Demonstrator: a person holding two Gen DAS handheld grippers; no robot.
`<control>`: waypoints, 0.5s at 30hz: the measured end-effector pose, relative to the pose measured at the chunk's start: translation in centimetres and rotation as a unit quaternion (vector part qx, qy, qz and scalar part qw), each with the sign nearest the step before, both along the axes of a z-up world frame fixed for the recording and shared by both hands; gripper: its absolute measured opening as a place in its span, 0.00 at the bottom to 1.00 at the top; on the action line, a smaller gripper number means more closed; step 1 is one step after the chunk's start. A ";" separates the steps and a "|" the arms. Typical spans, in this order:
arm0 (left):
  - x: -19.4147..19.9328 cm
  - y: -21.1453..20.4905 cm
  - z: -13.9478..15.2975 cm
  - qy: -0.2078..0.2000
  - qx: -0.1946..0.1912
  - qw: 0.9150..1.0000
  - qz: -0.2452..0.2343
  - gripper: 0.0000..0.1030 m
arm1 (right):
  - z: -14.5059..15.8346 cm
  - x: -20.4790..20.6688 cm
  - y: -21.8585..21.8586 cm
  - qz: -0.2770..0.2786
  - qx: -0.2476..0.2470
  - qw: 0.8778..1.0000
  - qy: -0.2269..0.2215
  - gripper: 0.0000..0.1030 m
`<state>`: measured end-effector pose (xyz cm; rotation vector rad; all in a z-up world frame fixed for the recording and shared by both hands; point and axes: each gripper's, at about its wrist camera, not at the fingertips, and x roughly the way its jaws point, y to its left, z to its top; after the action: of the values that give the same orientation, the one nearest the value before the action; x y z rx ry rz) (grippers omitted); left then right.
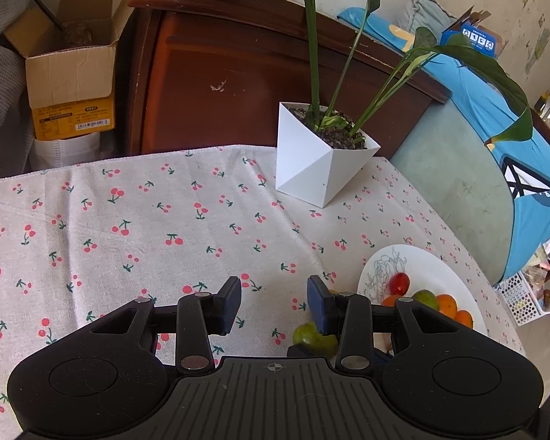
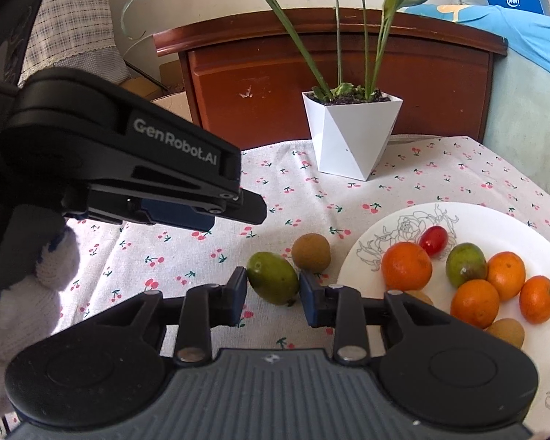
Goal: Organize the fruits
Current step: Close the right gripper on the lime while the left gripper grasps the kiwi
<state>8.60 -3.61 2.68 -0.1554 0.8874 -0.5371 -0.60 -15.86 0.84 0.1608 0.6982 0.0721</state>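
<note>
A green fruit (image 2: 273, 278) lies on the cherry-print cloth (image 2: 201, 256), with a brown kiwi (image 2: 311, 252) just behind it. My right gripper (image 2: 273, 295) is open, its fingers on either side of the green fruit. A white plate (image 2: 495, 220) at the right holds several oranges (image 2: 406, 266), a red tomato (image 2: 433, 240), a green fruit (image 2: 465, 264) and kiwis (image 2: 506, 332). My left gripper (image 1: 274, 302) is open and empty, above the cloth; it also shows in the right wrist view (image 2: 238, 209). In the left wrist view the green fruit (image 1: 311, 337) sits under its right finger, and the plate (image 1: 429, 267) lies right.
A white angular plant pot (image 2: 350, 135) with tall leaves stands at the back of the table. Behind it is a brown wooden cabinet (image 2: 275, 80). A cardboard box (image 1: 69, 73) stands at the back left, and a blue-covered seat (image 1: 495, 117) is at the right.
</note>
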 end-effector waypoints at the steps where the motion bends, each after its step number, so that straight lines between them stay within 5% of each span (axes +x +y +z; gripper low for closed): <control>1: -0.1 -0.1 0.0 -0.001 0.002 1.000 -0.003 0.37 | 0.2 -0.4 0.0 -0.001 -0.002 1.000 0.002 0.30; 15: -1.8 -3.1 -1.0 -0.043 0.028 0.996 -0.067 0.35 | 3.1 -6.6 -3.5 -0.038 0.048 0.998 0.022 0.30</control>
<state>6.78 -6.73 1.67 -0.0214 0.8326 -0.6390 -7.16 -19.33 3.97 0.2822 0.7325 0.0304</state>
